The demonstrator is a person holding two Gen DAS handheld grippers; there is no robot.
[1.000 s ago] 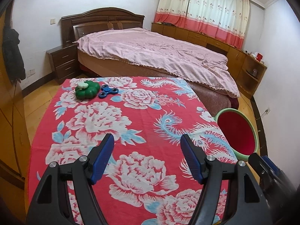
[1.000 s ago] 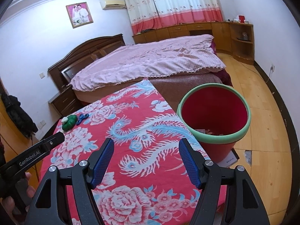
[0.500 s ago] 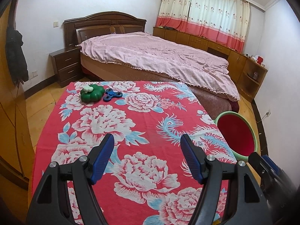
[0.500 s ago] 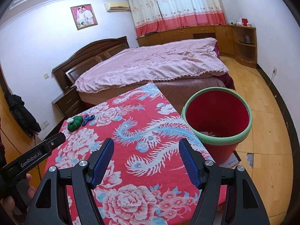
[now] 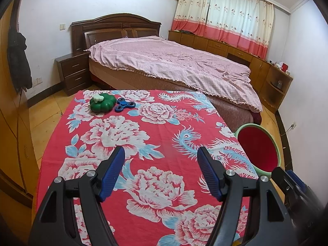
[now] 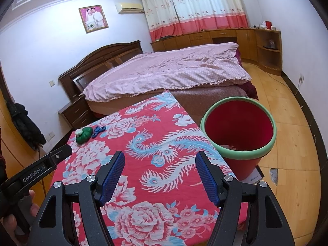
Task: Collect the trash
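A green pumpkin-shaped toy (image 5: pixel 101 103) with a white stem and a blue fidget spinner (image 5: pixel 124 104) lie at the table's far left corner; both also show in the right wrist view, the toy (image 6: pixel 83 134) and the spinner (image 6: pixel 98 131). A red bin with a green rim (image 6: pixel 238 135) stands on the floor right of the table, some scraps at its bottom; it shows in the left wrist view too (image 5: pixel 258 149). My left gripper (image 5: pixel 161 153) is open and empty above the table. My right gripper (image 6: pixel 160 157) is open and empty near the table's right side.
The table carries a red floral cloth (image 5: pixel 155 135). A bed with a pink cover (image 5: pixel 174 65) stands behind it, a nightstand (image 5: pixel 72 71) at its left. Wooden cabinets (image 6: pixel 235 39) line the far wall. Wooden floor (image 6: pixel 295 143) lies around the bin.
Both grippers have risen and pulled back a little, so the table and bin sit lower in view. Both stay open and empty. The toy and spinner have not moved.
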